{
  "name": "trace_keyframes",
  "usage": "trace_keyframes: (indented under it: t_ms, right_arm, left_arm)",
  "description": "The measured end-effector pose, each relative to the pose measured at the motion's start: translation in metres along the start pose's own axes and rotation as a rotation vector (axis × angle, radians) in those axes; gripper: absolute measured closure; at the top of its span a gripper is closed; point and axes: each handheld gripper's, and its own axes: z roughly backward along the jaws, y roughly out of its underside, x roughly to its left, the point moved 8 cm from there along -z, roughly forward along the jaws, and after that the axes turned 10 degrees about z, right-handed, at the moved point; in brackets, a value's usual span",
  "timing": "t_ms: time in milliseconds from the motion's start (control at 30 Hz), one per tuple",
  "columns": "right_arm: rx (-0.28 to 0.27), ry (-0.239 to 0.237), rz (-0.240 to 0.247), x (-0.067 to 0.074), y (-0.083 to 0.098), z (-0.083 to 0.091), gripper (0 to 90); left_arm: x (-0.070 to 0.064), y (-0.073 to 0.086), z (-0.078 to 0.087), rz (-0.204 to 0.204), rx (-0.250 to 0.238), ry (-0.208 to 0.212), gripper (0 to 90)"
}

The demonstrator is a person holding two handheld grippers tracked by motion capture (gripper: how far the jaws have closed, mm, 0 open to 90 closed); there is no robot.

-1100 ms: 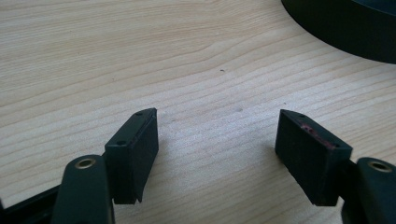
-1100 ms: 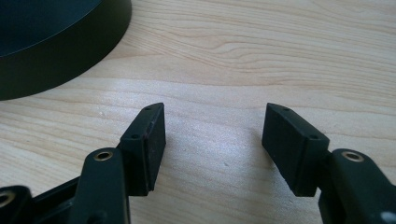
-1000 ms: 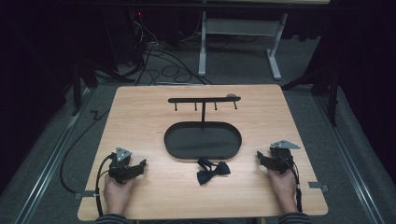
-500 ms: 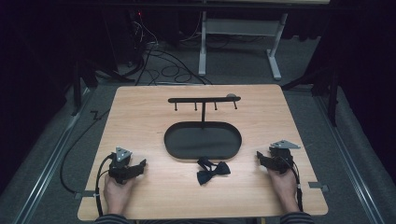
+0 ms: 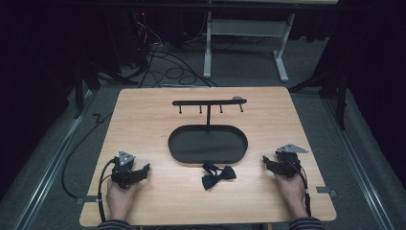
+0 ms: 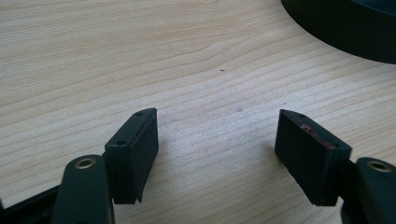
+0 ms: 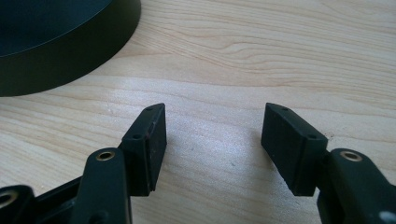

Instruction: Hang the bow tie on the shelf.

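Both of my grippers rest low on the wooden table [image 5: 143,110], one at each near corner, and each has its jaws spread wide with nothing between them: the left gripper [image 5: 142,168] points inward toward the middle, and the right gripper [image 5: 266,162] mirrors it from the other side. In the left gripper view its pads [image 6: 140,144] frame bare wood, with the dark rim of the tray off ahead to the right; in the right gripper view the same rim sits ahead to the left. One black bow tie [image 5: 218,175] lies flat on the table between my two grippers, somewhat closer to the right one, just on my side of the oval tray [image 5: 182,153] and not touching it as far as I can tell. I judge this the start: nothing is picked up yet. Next, I think, one gripper must travel inward, lower over the knot of the tie and close on it before lifting toward the stand. I count one bow tie, one tray, one hanger bar [image 5: 209,102] with four small pegs beneath it, and two grippers.
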Motion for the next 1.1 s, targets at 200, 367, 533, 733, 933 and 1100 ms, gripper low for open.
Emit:
trace_keyframes:
  t_ms: [200, 367, 533, 733, 933, 1100]
  right_arm:
    - [-0.002, -0.001, 0.002, 0.0, 0.0, 0.0, 43.5]
    - [-0.006, -0.005, 0.0, 0.0, 0.0, 0.0, 44.1]
    - [-0.009, -0.019, 0.005, 0.0, 0.0, 0.001, 47.4]
    - [-0.022, -0.025, 0.009, 0.006, -0.003, 0.008, 48.5]
    - [-0.026, -0.056, -0.003, 0.012, -0.002, 0.01, 50.0]
    - [-0.04, -0.076, -0.011, 0.017, -0.002, 0.013, 51.1]
  left_arm:
    - [0.0, 0.0, 0.0, 0.0, 0.0, 0.0, 30.7]
    - [0.001, 0.0, 0.0, 0.002, 0.002, -0.005, 30.8]
    - [0.001, 0.0, 0.0, 0.002, 0.002, -0.005, 30.8]
    - [0.001, 0.0, 0.0, 0.001, 0.002, -0.004, 30.8]
    - [0.001, 0.0, 0.0, 0.001, 0.002, -0.004, 30.7]
    - [0.001, 0.0, 0.0, 0.001, 0.002, -0.004, 30.7]
